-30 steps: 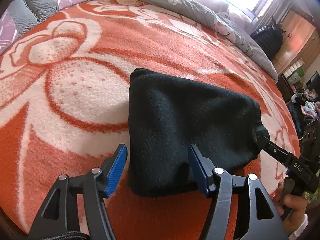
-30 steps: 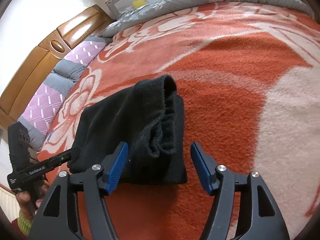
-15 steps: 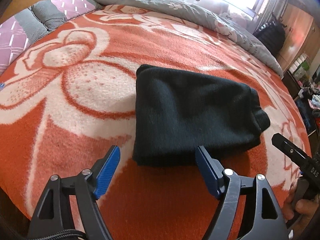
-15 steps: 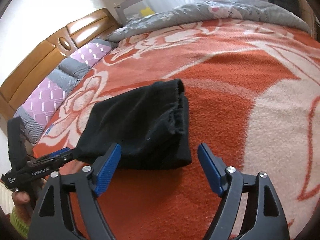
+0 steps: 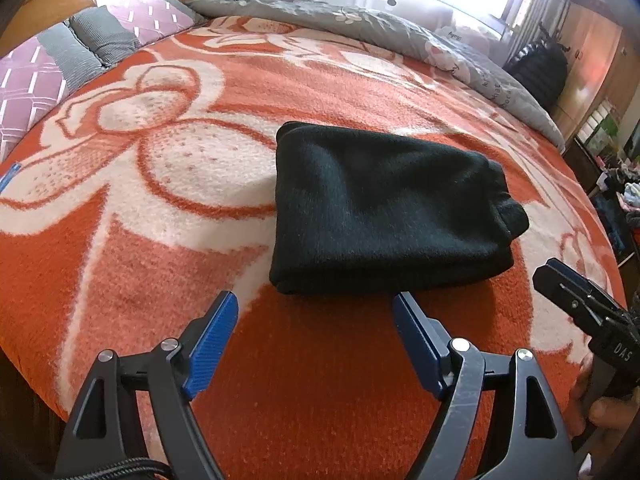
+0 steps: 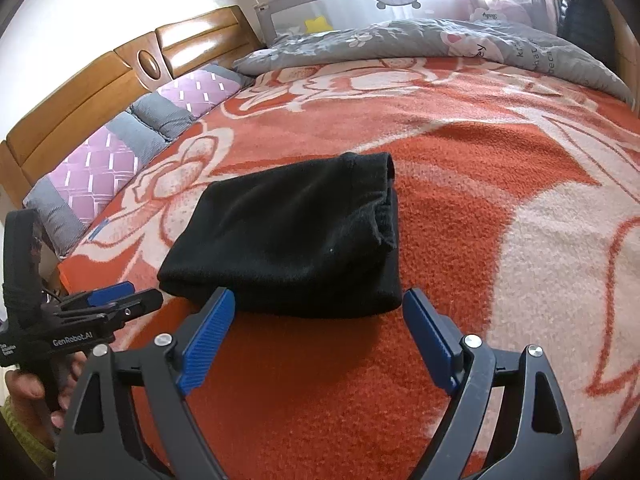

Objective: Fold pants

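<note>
Since a second ago we have drawn both grippers back off the pants (image 5: 384, 208), which then sat between the blue pads; now the folded black bundle lies alone on the orange blanket (image 5: 160, 280), well short of the grey quilt (image 5: 400, 36). We judge the knit soft, light and floppy, best pinched through all layers at the near folded edge. The left gripper (image 5: 316, 344) hangs spread wide, empty, just clear of that edge. The right gripper (image 6: 320, 336) is equally wide and empty; its left pad may brush the pants, though the fisheye leaves that unclear.
</note>
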Available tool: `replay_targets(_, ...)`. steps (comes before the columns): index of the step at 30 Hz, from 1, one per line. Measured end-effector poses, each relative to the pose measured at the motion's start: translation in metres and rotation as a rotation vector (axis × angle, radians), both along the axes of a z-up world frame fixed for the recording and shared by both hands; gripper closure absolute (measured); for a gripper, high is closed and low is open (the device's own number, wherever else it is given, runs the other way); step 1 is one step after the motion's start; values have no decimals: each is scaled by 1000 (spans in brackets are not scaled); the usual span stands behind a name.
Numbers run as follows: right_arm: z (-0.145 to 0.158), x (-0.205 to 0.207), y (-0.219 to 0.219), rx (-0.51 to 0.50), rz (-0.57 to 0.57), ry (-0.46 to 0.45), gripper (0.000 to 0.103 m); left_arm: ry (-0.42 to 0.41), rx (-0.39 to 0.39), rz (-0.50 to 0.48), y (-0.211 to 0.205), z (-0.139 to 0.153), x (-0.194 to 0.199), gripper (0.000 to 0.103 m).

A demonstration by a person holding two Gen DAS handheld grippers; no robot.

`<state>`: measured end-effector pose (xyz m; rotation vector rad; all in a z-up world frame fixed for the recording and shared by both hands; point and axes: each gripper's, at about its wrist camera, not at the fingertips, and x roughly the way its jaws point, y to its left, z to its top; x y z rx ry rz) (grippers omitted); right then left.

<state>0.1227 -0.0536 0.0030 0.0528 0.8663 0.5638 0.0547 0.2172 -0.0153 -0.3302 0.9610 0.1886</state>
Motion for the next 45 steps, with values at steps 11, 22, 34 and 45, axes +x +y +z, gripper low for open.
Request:
replay_targets(11,2,-25,12,-47,51,-44,17,-32,44,-1,-5,12,-15,22)
replay_targets(22,11,-45,19,-86,78,-159,16,-116,214,-13,-29,28,-28,19)
replay_targets(34,-6,-38,22,-67,35,-216,13,-119,230,-20,-33,3,-16,15)
replay_targets(45,-27,-23,26,-71,12,-214,13,-139,271,-29,-36,-10,-4,14)
